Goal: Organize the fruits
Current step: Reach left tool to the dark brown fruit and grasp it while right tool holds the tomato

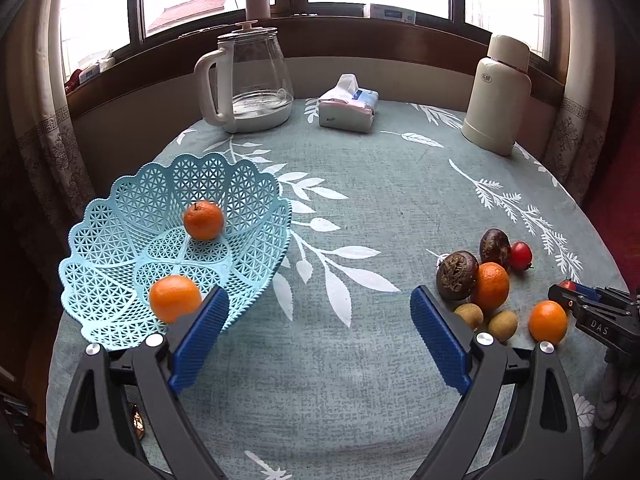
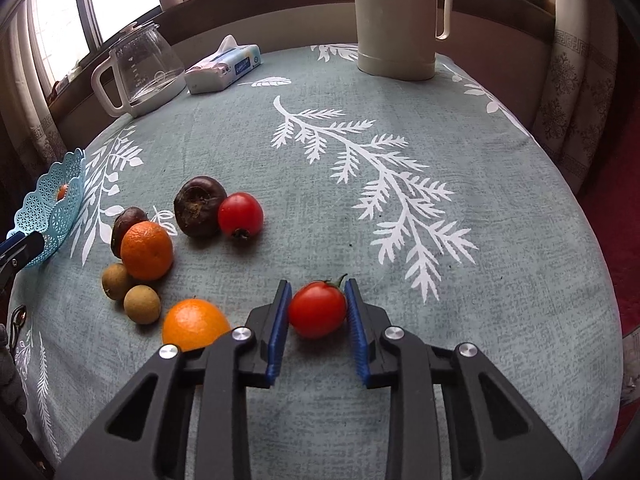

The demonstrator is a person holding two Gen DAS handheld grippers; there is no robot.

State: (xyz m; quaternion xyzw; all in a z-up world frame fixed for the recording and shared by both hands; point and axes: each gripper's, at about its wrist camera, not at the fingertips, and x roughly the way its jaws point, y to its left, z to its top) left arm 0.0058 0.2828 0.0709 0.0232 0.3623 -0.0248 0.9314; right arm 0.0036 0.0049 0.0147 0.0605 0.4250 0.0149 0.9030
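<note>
The right claw (image 2: 317, 316) brackets a small red tomato-like fruit (image 2: 317, 310) on the tabletop (image 2: 400, 240), its blue pads touching or nearly touching either side, apparently to lift it. Left of that claw lie the loose oranges, brown fruits and another red one. The left claw (image 1: 316, 312) hangs spread wide and empty just beside the pale blue lattice plastic basket (image 1: 120, 248), which holds two oranges, ready for the next transfer.

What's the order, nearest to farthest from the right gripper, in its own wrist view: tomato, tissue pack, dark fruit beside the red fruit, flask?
1. Tomato, between the jaws of the right gripper.
2. Dark fruit, ahead-left.
3. Tissue pack and flask, at the far edge; too close to call.
</note>
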